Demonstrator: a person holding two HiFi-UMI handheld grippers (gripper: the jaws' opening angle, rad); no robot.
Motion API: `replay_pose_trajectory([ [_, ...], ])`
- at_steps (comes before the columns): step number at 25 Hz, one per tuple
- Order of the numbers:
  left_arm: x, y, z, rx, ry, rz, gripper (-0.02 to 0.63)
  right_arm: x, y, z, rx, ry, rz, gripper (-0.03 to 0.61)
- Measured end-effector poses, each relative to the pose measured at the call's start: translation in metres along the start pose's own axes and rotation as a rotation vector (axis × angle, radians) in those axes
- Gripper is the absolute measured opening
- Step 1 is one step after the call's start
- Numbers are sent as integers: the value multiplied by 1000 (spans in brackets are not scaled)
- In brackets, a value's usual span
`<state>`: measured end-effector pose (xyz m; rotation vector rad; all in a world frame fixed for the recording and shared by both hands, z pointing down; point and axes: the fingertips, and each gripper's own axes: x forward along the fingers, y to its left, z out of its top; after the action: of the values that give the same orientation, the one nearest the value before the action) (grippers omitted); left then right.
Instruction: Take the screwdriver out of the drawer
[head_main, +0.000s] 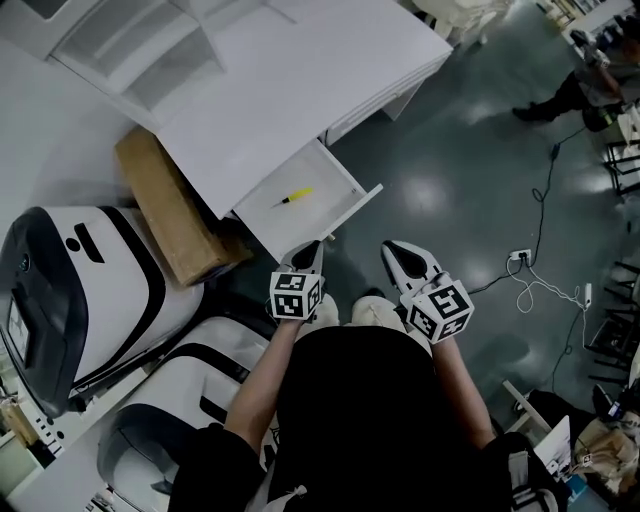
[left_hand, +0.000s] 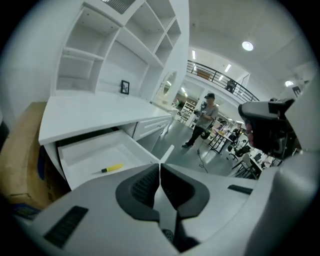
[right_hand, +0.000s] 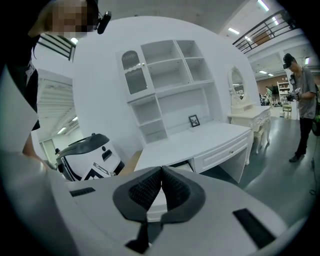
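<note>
A yellow screwdriver (head_main: 295, 196) with a dark tip lies alone in the open white drawer (head_main: 345, 200), pulled out from under the white desk (head_main: 300, 80). My left gripper (head_main: 313, 244) hangs shut and empty just in front of the drawer's front edge. The right gripper (head_main: 393, 248) is beside it, to the right of the drawer, also shut with nothing in it. In the left gripper view the screwdriver (left_hand: 112, 168) rests on the drawer floor (left_hand: 90, 152), beyond and left of the closed left gripper (left_hand: 160, 165). The right gripper (right_hand: 161, 170) faces the desk front (right_hand: 220, 150).
A cardboard box (head_main: 175, 205) leans against the desk left of the drawer. Two white-and-black machines (head_main: 80, 290) stand at the left. Cables and a power strip (head_main: 530, 270) lie on the grey floor to the right. A person (left_hand: 205, 117) stands far off.
</note>
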<state>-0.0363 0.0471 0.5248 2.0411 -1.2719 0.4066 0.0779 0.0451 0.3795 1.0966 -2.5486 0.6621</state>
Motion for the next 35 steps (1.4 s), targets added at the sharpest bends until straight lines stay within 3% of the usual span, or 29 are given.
replay_pose_trajectory([
  [9,-19,60,43,120,-10,46,29,47,32,4,-11,2,31,18],
  [15,4,96,58,136,23,39,32,66,40,-1,-21,67,41,18],
  [18,23,116,53,176,80,33,104,77,39,-7,-8,95,34,18],
  [31,125,162,-7,360,323,-41,178,111,21,-20,29,166,1,18],
  [35,151,169,-24,372,372,-73,193,116,14,-28,50,189,-9,18],
])
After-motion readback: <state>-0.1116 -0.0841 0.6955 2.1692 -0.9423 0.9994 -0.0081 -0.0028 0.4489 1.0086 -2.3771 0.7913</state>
